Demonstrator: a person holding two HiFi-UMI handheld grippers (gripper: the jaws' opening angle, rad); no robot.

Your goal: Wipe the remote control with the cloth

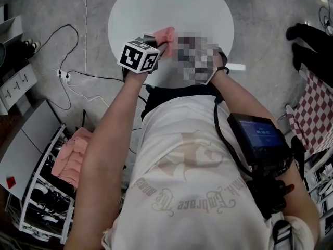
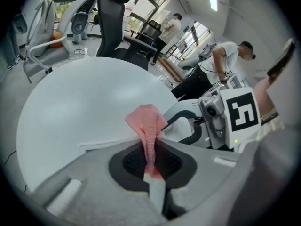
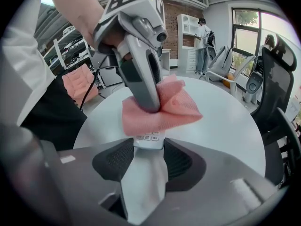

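Both forearms are extended forward over the near rim of the round white bench (image 1: 208, 9), and both claws are pitched steeply down. The left claw (image 2: 151, 161) is clenched on the pink cloth (image 2: 148, 124), which is pinched in a narrow fold between the jaws. The right claw (image 3: 149, 147) is closed around the remote control (image 3: 149, 137), gripped at one end with keys showing. The cloth is draped over the remote's far part and pressed there from above by the left claw. All of this is located near the bench's near edge, and white top is seen stretching to the far rim. An office chair (image 2: 112, 27) is parked just past that rim. Cables (image 1: 64, 75) are laid on the floor (image 1: 52, 14) to the left.
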